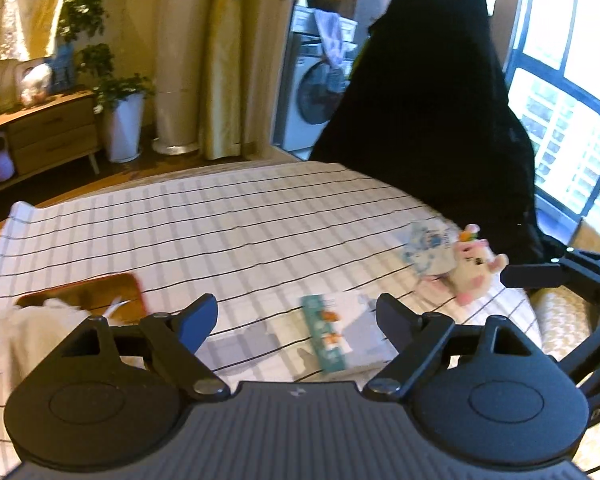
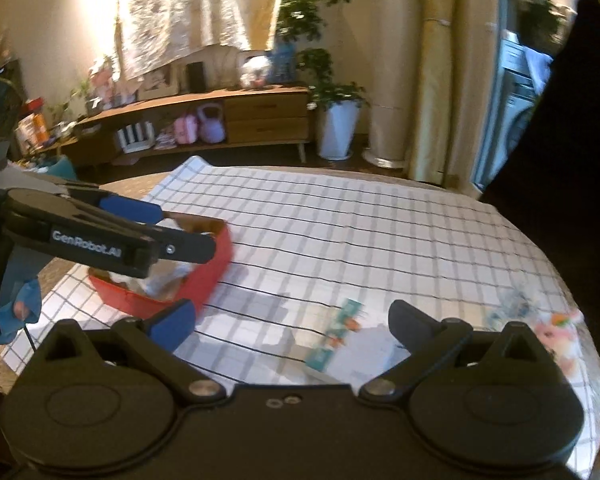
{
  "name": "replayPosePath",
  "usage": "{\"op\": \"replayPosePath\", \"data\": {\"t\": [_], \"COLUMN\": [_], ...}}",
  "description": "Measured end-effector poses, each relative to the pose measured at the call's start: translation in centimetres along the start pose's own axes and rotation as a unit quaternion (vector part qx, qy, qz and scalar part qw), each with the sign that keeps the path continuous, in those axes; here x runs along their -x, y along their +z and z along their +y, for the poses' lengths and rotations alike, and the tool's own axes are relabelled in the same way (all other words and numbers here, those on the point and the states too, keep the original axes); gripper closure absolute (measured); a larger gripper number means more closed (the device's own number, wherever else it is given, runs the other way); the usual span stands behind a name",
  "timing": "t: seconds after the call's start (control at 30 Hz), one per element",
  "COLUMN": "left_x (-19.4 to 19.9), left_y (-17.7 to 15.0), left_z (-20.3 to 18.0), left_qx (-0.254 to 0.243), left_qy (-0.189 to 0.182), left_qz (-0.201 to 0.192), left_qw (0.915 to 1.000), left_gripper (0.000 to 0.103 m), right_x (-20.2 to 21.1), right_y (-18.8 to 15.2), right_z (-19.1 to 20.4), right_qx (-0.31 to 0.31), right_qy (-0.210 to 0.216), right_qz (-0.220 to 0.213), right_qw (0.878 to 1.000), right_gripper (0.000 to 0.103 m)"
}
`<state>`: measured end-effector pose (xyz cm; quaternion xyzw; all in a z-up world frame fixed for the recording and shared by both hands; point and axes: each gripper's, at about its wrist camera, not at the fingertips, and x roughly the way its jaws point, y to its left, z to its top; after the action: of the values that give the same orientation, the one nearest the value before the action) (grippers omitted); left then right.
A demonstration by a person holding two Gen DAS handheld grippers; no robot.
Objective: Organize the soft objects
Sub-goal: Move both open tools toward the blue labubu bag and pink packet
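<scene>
Plush pink-and-cream toy (image 1: 474, 268) lies ahead-right of the empty, wide-open left gripper (image 1: 296, 320) (right gripper (image 2: 292, 326), likewise gaping, looks nearer).

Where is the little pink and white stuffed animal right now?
The plush toy lies on the checked cloth at the right edge of the left wrist view, touching a blue-patterned pouch, in front of the black chair.
</scene>
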<state>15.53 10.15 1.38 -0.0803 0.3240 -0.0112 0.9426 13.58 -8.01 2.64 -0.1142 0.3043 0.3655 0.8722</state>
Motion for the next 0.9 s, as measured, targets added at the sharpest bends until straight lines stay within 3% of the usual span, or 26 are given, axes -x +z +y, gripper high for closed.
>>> {"op": "replayPosePath", "data": {"t": [0.17, 0.47, 0.9], "left_x": [-2.2, -7.3, -16.5], "left_y": [0.4, 1.8, 4.8], "left_z": [-3.5, -9.1, -13.9], "left_qx": [-0.022, -0.042, -0.051], "left_qy": [-0.021, -0.051, -0.049], "left_qz": [-0.006, -0.001, 0.023], "left_qw": [0.9995, 0.9978, 0.9972], "left_gripper": [0.003, 0.003, 0.003], "right_x": [0.9, 1.0, -2.5], "right_y": [-2.5, -6.9, -9.3], "right_z": [-4.1, -10.2, -12.9], "right_qx": [-0.037, -0.084, -0.057], "right_qy": [-0.032, -0.082, -0.083], "right_qz": [0.001, -0.002, -0.002], "right_qw": [0.999, 0.993, 0.995], "right_gripper": [0.0, 0.0, 0.003]}}
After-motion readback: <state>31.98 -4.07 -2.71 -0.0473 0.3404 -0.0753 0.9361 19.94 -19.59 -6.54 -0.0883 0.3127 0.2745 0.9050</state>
